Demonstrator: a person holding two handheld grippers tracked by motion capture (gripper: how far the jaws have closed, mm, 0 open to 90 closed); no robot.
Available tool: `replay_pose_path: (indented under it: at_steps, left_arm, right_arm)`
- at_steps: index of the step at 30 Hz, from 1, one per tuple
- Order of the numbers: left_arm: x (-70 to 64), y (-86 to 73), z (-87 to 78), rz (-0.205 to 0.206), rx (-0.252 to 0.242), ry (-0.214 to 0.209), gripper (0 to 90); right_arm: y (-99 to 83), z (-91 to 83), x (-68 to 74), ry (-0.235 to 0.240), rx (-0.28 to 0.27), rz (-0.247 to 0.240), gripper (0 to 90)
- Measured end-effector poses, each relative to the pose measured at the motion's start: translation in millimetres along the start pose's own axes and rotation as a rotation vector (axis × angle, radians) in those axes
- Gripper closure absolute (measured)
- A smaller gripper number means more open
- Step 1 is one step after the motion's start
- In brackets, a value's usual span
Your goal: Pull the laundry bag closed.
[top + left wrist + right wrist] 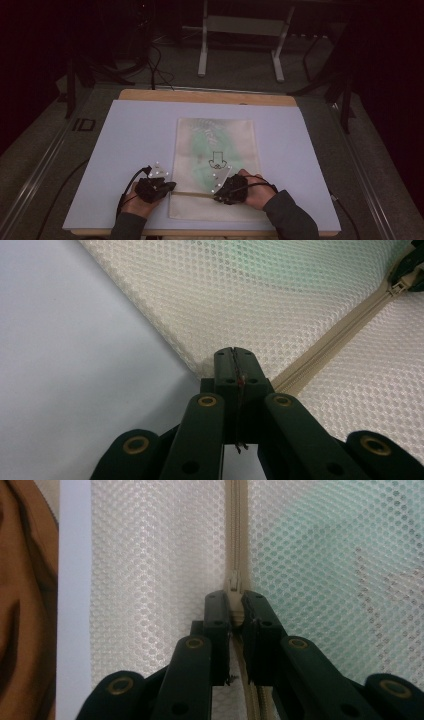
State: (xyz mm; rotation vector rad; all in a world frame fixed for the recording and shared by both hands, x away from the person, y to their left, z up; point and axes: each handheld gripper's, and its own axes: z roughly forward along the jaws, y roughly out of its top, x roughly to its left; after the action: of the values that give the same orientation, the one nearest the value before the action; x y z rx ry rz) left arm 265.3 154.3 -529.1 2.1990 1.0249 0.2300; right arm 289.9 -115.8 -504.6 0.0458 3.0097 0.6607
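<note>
A white board (130,145) covers a wooden table (200,95), metal stand (240,30) behind

A dim lab or studio: beyond the grippers, a white board on a wooden table (210,96), grey carpet, trailing black cables (157,65), a white metal stand (240,30).

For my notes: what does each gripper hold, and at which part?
Left gripper: shut on the mesh bag at its edge by the zipper's end. Right gripper: shut on the zipper pull.

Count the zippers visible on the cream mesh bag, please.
1: a beige zipper crosses the cream mesh bag near its front end, running between the left gripper and right gripper. Others may be hidden underneath.
</note>
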Motion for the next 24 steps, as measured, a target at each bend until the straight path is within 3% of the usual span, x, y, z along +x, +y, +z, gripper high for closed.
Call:
replay_pose_path:
  at_steps: [24]
  left_arm:
    - [-0.5,0.1,0.0,0.003,0.000,0.004,89.6]
  right_arm:
    - [-8.3,-6.2,-0.1,-0.005,-0.012,0.005,82.4]
